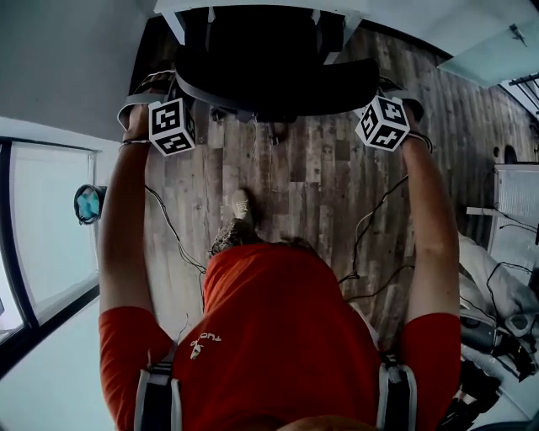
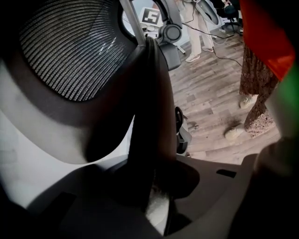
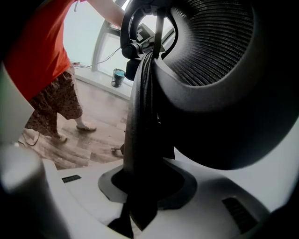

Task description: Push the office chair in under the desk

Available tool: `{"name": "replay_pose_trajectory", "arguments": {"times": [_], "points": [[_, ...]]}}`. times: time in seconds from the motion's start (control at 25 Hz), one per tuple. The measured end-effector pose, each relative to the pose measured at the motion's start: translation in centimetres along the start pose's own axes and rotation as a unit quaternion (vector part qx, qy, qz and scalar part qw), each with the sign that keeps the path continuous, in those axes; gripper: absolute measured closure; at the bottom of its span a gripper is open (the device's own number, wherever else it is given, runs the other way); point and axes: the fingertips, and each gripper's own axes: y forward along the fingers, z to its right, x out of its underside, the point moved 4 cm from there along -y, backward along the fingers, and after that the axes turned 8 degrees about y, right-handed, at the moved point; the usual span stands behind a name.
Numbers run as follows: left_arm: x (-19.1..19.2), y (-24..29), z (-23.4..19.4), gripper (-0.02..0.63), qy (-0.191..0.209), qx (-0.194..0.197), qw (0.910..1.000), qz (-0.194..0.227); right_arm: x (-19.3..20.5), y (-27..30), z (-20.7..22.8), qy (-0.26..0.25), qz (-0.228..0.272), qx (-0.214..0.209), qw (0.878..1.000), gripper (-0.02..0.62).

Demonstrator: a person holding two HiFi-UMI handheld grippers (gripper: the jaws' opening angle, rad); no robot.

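At the top of my head view | office chair (image 1: 278,80) stands at the white desk (image 1: 171,17), front part under the desk edge | left gripper (image 2: 152,186) pinches the left side of the chair's black back rim | right gripper (image 3: 140,186) pinches the right side | wood floor (image 1: 320,177) behind the chair, I see the person's shoe (image 1: 242,204) on it

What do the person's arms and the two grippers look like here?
The left gripper and right gripper have grey jaws; each carries a white cube with black square markers. Dark cables trail from both. Short red-orange sleeves; a thin band on the left wrist.
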Motion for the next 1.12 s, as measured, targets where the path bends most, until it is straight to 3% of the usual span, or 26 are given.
{"name": "replay_pose_trajectory", "arguments": {"times": [0.56,1.12], "points": [[5.7,8.5,-8.0,0.511,0.018,-0.005,0.9997,0.017,-1.3,6.8,9.1,0.033,-0.027,0.009,0.999,0.482],[7.6,14.3,-13.8,0.511,0.020,0.001,0.9997,0.013,-1.5,10.3,16.9,0.038,-0.023,0.019,0.999,0.482]]}}
